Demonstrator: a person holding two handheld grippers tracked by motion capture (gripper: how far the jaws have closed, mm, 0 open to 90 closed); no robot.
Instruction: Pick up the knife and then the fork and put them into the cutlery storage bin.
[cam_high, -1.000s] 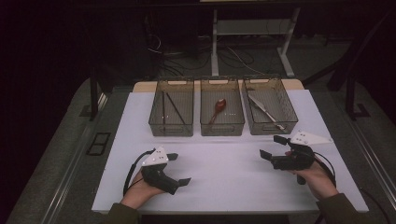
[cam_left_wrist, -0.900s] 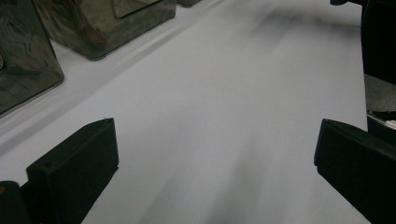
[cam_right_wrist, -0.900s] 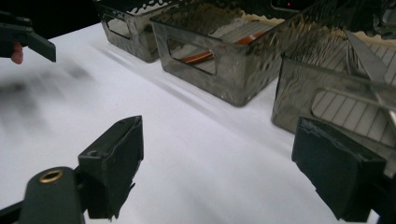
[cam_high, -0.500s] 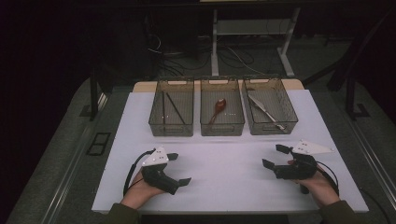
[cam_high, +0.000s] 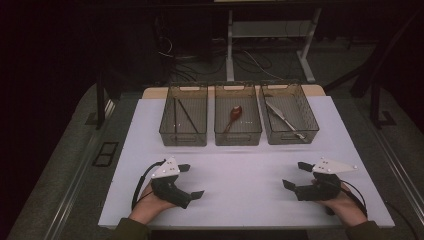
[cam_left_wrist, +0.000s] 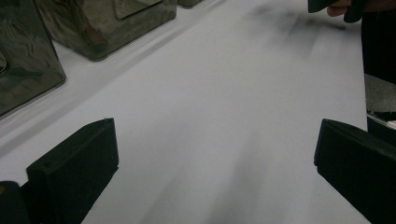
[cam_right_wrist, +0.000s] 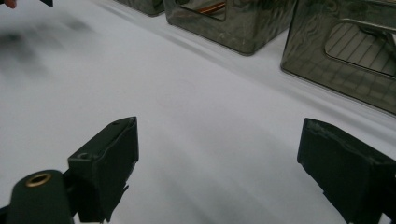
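I have both grippers low over the white worktop (cam_high: 240, 175), at its near edge and well apart from each other. My left gripper (cam_high: 192, 181) sits at the near left in the high view; its jaws stand wide open with bare white sheet between them, as the left gripper view (cam_left_wrist: 215, 177) confirms. My right gripper (cam_high: 296, 175) sits at the near right; its jaws have just been opening a little further and now stand wide apart with nothing between them, which I see plainly in the right gripper view (cam_right_wrist: 215, 172).

Neither gripper touches or holds anything. The nearest things are three clear bins in a row at the far side of the worktop. The left bin (cam_high: 184, 136) holds what look like thin dark sticks (cam_high: 184, 114). The middle bin (cam_high: 238, 137) holds a spoon with a reddish bowl (cam_high: 236, 112). The right bin (cam_high: 305, 131) holds a metal utensil (cam_high: 283, 119) lying at a slant; I cannot tell its kind. All three bins stand well away from my jaws.
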